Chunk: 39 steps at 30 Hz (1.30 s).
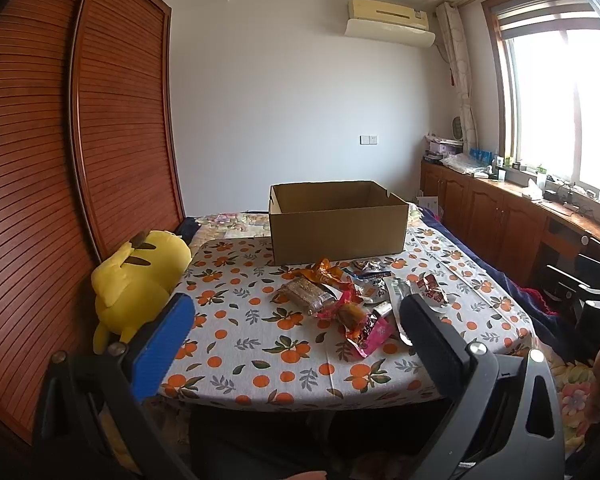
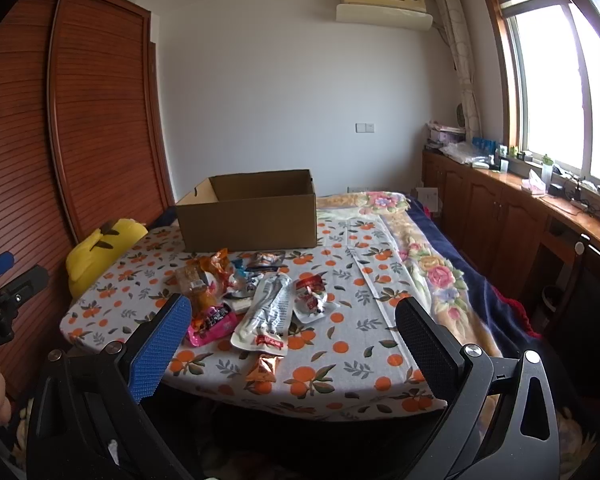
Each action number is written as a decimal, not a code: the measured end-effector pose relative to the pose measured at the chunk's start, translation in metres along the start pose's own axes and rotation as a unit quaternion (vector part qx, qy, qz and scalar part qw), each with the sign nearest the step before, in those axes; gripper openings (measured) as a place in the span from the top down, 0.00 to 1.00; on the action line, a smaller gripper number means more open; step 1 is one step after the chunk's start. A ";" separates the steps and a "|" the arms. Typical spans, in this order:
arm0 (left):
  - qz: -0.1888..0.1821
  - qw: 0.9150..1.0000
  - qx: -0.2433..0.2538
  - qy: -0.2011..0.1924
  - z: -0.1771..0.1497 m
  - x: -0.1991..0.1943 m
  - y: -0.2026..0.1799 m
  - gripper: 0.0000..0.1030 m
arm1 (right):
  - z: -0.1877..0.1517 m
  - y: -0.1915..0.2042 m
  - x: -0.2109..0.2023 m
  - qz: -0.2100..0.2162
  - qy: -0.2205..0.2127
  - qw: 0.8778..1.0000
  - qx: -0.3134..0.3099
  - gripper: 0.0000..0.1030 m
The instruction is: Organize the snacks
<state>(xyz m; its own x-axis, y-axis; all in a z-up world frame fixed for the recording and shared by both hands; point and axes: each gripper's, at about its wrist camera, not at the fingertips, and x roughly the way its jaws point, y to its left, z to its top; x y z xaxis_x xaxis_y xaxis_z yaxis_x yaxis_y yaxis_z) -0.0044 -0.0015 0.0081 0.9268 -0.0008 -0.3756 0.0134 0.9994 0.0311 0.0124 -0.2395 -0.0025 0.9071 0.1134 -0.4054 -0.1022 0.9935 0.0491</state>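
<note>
Left gripper: fingers spread wide, nothing between them, held off the near edge of the desk. Right gripper: fingers likewise wide apart and holding nothing, also short of the near edge.

Desk carries an orange-print cloth. Cardboard box, open top, sits at the far edge, toward the left corner in the right wrist view; no contents visible inside from these angles.

Snack pile lies mid-desk, just in front of the box, packets overlapping:
- long white pouch with a red label, on the near-right side of the pile;
- pink packet at the near-left, touching the pouch;
- red-and-white packet just right of the pouch;
- orange wrapper at the far side, nearest the box;
- small copper-coloured packet apart from the pile, close to the near edge.

Yellow plush toy beside the left edge of the desk, against the wooden wardrobe.
</note>
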 end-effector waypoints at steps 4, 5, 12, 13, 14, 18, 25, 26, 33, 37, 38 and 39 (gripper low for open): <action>-0.001 1.000 -0.001 -0.001 0.001 -0.002 0.001 0.00 | 0.000 0.000 0.000 -0.001 0.000 1.000 0.001 0.00; -0.001 1.000 0.000 -0.001 0.002 -0.002 0.001 0.00 | 0.000 0.001 0.000 0.000 0.000 1.000 0.000 0.00; -0.002 1.000 -0.001 -0.001 0.002 -0.002 0.001 0.00 | 0.000 0.000 -0.001 0.000 -0.001 1.000 0.000 0.00; -0.002 1.000 -0.001 -0.001 0.002 -0.002 0.001 0.00 | 0.000 0.000 0.000 -0.001 -0.001 1.000 0.000 0.00; -0.002 1.000 -0.001 -0.001 0.002 -0.002 0.001 0.00 | 0.000 0.000 -0.001 0.000 -0.001 1.000 0.000 0.00; -0.002 1.000 0.000 -0.001 0.001 -0.002 0.000 0.00 | 0.000 0.000 -0.001 -0.001 -0.001 1.000 0.001 0.00; -0.001 1.000 0.000 -0.002 0.002 -0.003 0.000 0.00 | -0.001 0.000 -0.001 -0.001 -0.001 1.000 0.002 0.00; -0.001 1.000 0.000 -0.002 0.002 -0.003 0.000 0.00 | 0.000 -0.001 -0.001 -0.001 0.000 1.000 0.002 0.00; -0.002 1.000 0.000 -0.003 0.002 -0.003 0.000 0.00 | -0.001 -0.001 -0.002 -0.002 -0.001 1.000 0.002 0.00; -0.002 1.000 0.000 -0.003 0.002 -0.003 0.000 0.00 | -0.001 -0.001 -0.002 -0.002 0.000 1.000 0.002 0.00; -0.002 1.000 0.000 -0.003 0.002 -0.003 0.000 0.00 | -0.001 -0.001 -0.002 -0.003 0.000 1.000 0.002 0.00; -0.002 1.000 0.000 -0.003 0.002 -0.003 0.000 0.00 | -0.001 -0.002 -0.003 -0.002 -0.001 1.000 0.002 0.00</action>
<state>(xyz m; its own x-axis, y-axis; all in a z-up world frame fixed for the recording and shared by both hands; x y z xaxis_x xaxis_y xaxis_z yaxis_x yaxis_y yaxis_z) -0.0068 -0.0016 0.0109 0.9289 -0.0046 -0.3703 0.0169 0.9994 0.0301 0.0097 -0.2417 -0.0019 0.9081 0.1091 -0.4043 -0.0970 0.9940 0.0503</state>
